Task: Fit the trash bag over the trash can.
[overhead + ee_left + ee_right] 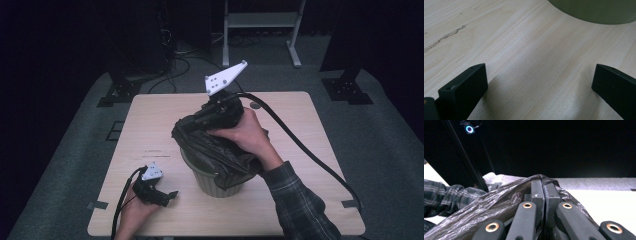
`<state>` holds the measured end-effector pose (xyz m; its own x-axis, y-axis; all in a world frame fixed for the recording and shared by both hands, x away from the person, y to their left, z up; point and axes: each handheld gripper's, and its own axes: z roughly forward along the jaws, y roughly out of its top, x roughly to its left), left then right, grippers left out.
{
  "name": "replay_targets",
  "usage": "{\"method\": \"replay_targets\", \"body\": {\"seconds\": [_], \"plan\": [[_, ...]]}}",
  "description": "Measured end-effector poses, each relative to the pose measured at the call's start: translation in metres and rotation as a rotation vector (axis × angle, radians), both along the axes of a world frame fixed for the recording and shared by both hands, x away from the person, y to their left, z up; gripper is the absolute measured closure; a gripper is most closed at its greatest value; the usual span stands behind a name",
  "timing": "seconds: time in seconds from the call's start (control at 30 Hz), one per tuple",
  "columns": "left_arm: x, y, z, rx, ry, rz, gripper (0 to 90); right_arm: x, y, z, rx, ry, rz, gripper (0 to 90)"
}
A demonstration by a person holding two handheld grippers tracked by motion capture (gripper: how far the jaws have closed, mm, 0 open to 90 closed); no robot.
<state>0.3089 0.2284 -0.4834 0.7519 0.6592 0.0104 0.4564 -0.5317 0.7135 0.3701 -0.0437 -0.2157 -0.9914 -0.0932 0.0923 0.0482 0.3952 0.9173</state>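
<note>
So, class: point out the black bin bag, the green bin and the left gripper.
black bin bag [220,150], high view, crinkled plastic above the bin's rim.
green bin [215,184], high view, its outer wall.
left gripper [539,87], left gripper view, midway between its open jaws.

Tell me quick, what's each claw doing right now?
Left claw: open, holding nothing, low over the pale wooden table.
Right claw: shut on the crinkled black plastic bin bag.

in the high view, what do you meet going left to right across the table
left tool → green bin → black bag draped over it → hand with the right tool → thick cable
</note>
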Motion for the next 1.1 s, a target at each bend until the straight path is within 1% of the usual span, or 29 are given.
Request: {"method": "replay_targets", "body": {"seconds": [0.17, 0.23, 0.3, 0.37, 0.47, 0.6, 0.7, 0.73, 0.77, 0.8, 0.9, 1.0, 1.03, 1.07, 1.1], "plan": [[0.0, 0.0, 0.0, 0.0, 0.001, -0.001, 0.0, 0.01, 0.026, 0.004, 0.009, 0.007, 0.032, 88.0], [0.0, 0.0, 0.0, 0.0, 0.001, -0.002, 0.0, 0.014, 0.036, 0.006, 0.022, 0.015, 0.043, 88.0], [0.0, 0.0, 0.0, 0.001, 0.0, -0.003, 0.0, 0.017, 0.045, 0.008, 0.018, 0.011, 0.052, 88.0], [0.0, 0.0, 0.0, 0.001, 0.0, -0.004, 0.0, 0.02, 0.052, 0.01, 0.014, 0.009, 0.059, 88.0], [0.0, 0.0, 0.0, 0.001, 0.0, -0.004, 0.0, 0.023, 0.057, 0.011, 0.042, 0.016, 0.066, 88.0], [0.0, 0.0, 0.0, 0.0, 0.0, -0.005, 0.0, 0.027, 0.054, 0.008, 0.041, 0.033, 0.055, 88.0], [0.0, 0.0, 0.0, 0.0, 0.001, -0.006, 0.0, 0.025, 0.05, 0.005, 0.019, 0.015, 0.043, 87.9], [0.0, 0.0, 0.0, 0.001, 0.001, -0.006, 0.0, 0.025, 0.046, 0.004, 0.018, 0.015, 0.038, 87.9], [0.0, 0.0, 0.0, -0.001, 0.002, -0.005, 0.0, 0.023, 0.037, 0.003, 0.024, 0.012, 0.025, 87.9], [0.0, 0.0, 0.0, -0.001, 0.002, -0.005, 0.0, 0.023, 0.037, 0.003, 0.024, 0.012, 0.025, 87.9], [0.0, 0.0, 0.0, 0.001, 0.002, -0.005, 0.0, 0.022, 0.022, -0.001, 0.033, 0.015, 0.002, 87.9], [0.0, 0.0, 0.0, 0.0, 0.002, -0.005, 0.0, 0.019, 0.007, -0.006, 0.023, 0.013, -0.021, 87.8], [0.0, 0.0, 0.0, 0.0, 0.002, -0.005, 0.0, 0.016, 0.0, -0.01, 0.001, 0.012, -0.034, 87.6], [0.0, 0.0, 0.0, 0.0, 0.002, -0.004, 0.0, 0.016, 0.0, -0.01, 0.001, 0.012, -0.034, 87.6], [0.0, 0.0, 0.0, 0.0, 0.001, -0.004, 0.0, 0.014, -0.004, -0.012, 0.002, 0.001, -0.047, 87.6]]}}
